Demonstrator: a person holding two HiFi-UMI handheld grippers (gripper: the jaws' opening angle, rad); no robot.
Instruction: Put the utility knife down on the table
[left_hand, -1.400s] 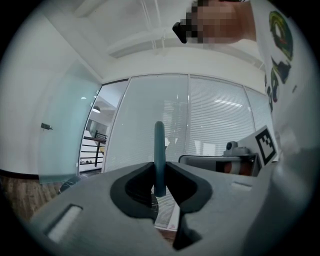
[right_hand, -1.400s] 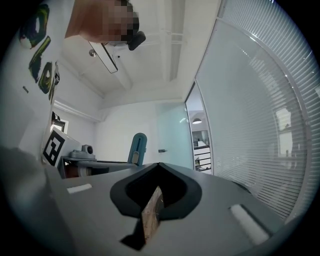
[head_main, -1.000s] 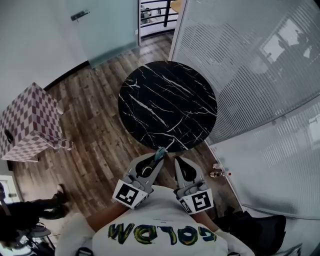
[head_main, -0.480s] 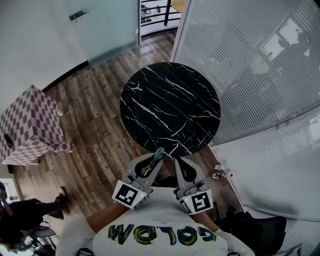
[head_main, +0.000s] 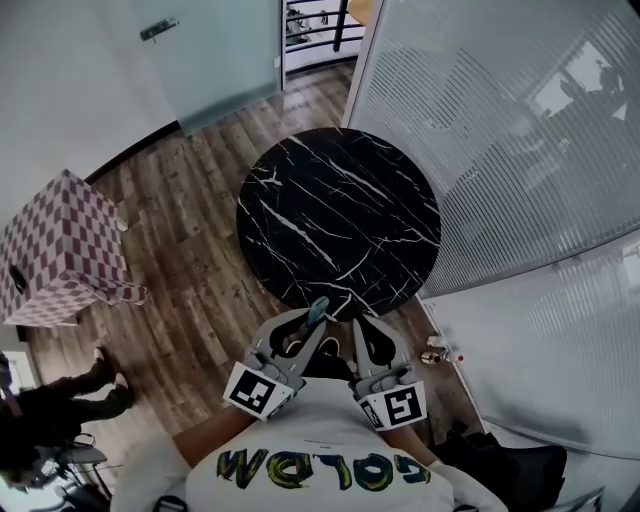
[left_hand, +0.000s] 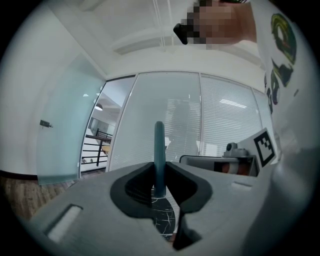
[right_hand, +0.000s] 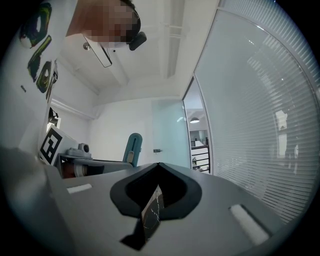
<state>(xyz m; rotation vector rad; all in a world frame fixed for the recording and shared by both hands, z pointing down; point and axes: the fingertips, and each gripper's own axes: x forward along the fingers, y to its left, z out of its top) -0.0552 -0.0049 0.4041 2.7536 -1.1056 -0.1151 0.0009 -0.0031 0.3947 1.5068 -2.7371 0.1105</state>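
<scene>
The left tool (head_main: 314, 322) pinches the knife (head_main: 319, 307) by its lower end, and most of the handle stands out past the jaws. The right tool (head_main: 357, 327) sits just beside it, pressed together on nothing; only a sliver of the desk (head_main: 340, 210) shows through its slit. In the head view both tools are held close to the person's chest. The knife tip shows just at the near edge of the desk, well above the top.

**Risks**
- Letting go from here would probably go badly. The knife is at the very edge, so it could clip the rim or miss the desk and land on the wooden floor (head_main: 190, 250).
- It also looks high, so a drop from this height onto the hard marble top could make it bounce or skid off the round edge.
- The grip is short and low on a long, thin body, so the knife may pivot in the jaws as the tool tips down to lay it flat.
- The right tool is near enough to knock the handle if both move forward together.

**The knife**
It is teal, slim and flat with a rounded end. In the left gripper view it is edge-on and reads as a narrow upright bar. In the right gripper view its broad side shows, with a paler slot along it. No view shows whether the blade is out.
</scene>
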